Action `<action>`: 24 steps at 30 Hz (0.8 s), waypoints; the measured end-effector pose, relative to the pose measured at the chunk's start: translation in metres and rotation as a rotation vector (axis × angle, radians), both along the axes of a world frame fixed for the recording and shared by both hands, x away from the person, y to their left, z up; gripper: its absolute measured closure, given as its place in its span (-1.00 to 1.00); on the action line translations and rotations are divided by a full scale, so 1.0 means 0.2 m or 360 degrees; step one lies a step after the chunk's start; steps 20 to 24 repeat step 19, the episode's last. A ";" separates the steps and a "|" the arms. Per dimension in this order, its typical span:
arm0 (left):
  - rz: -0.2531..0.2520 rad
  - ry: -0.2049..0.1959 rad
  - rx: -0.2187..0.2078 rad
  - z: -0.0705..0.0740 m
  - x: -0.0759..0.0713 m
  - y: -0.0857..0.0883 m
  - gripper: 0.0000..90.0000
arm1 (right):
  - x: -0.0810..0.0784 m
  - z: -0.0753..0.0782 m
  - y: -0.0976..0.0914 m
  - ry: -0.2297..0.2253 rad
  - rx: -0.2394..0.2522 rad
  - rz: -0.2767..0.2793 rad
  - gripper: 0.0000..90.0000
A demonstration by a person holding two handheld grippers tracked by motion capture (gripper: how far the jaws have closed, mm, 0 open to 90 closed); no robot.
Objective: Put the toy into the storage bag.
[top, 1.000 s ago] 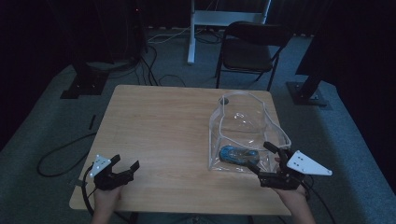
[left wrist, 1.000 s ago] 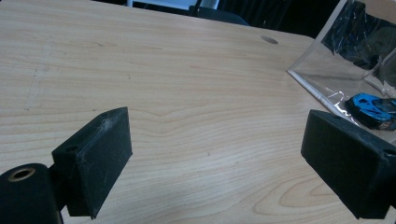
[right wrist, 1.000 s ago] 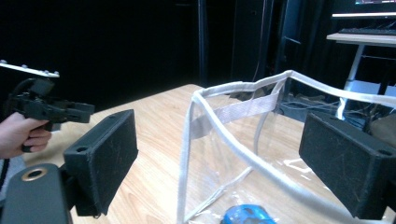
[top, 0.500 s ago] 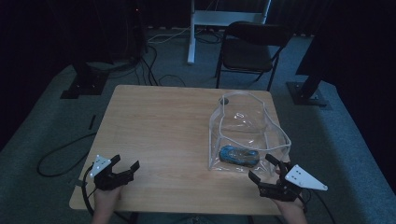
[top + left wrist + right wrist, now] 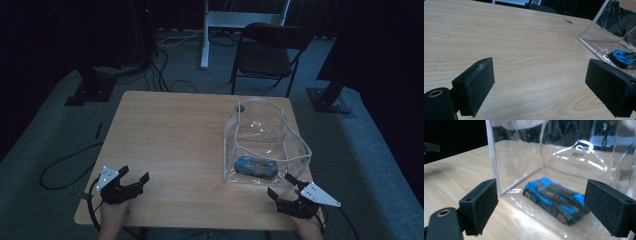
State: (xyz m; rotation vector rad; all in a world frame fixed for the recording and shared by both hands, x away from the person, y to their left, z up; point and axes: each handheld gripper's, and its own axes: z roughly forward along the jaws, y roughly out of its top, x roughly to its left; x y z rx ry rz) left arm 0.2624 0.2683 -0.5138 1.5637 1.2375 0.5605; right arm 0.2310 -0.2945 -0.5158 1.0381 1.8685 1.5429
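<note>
Plastic of the clear bag [image 5: 265, 145], which stands on the tabletop [image 5: 175, 145] with the blue toy car [image 5: 255, 167] inside, looks thin and slippery, so my right gripper [image 5: 284, 189], jaws wide and empty just before it like my left gripper [image 5: 134, 178] well off to its left, should pinch its stiffer rim.

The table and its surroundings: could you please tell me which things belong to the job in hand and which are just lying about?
Part of the job:
toy car, blue and black, inside the bag
clear plastic bag
right gripper, open, near the bag
left gripper, open

Just lying about:
folding chair
floor cables
</note>
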 end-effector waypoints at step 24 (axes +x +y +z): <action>-0.0008 -0.0011 -0.0006 0.00 0.00 0.00 -0.79 | 0.04 -0.16 -0.03 0.0168 -0.0040 -0.0062 -0.75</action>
